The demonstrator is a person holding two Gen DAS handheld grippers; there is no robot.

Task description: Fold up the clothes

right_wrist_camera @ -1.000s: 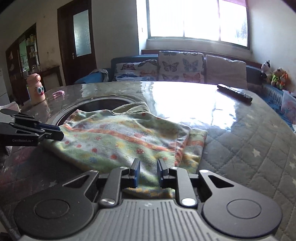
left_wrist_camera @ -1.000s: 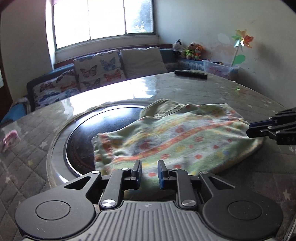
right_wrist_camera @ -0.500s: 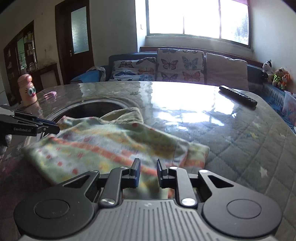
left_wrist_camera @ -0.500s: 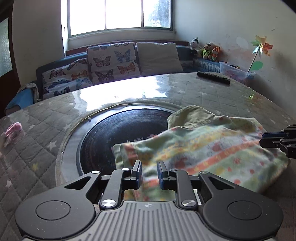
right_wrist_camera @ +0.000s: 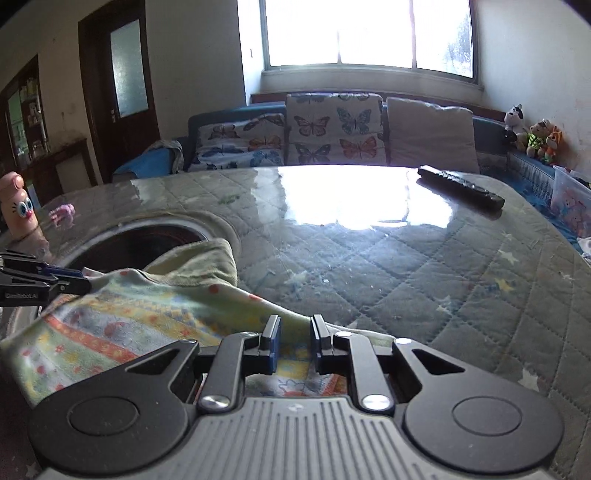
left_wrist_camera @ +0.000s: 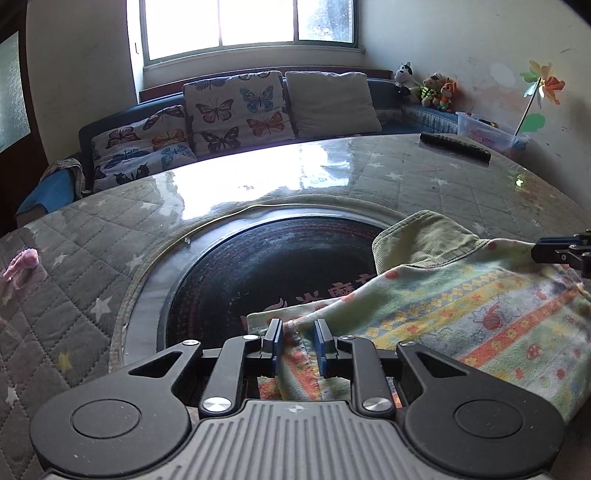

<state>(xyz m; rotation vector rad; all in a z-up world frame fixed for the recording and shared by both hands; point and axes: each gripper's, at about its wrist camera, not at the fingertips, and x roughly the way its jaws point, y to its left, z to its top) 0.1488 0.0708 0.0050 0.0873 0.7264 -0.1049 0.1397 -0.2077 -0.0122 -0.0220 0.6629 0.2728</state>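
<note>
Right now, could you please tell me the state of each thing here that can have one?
Left gripper: shut on garment's near edge.
Right gripper: shut on garment.
Garment: partly folded, lifted at both grips.
Remote: lying flat on table.
Door: closed.

Both cameras sit low just behind their own fingers, looking forward across the quilted round table [left_wrist_camera: 424,184] toward the sofa [right_wrist_camera: 236,122] and window [left_wrist_camera: 251,22]. The left wrist view faces the table's dark round inset [left_wrist_camera: 266,266] at frame centre; the right wrist view looks from further right. Both share the patterned garment [left_wrist_camera: 461,317], close in the lower frame, and the remote control [right_wrist_camera: 460,186].
</note>
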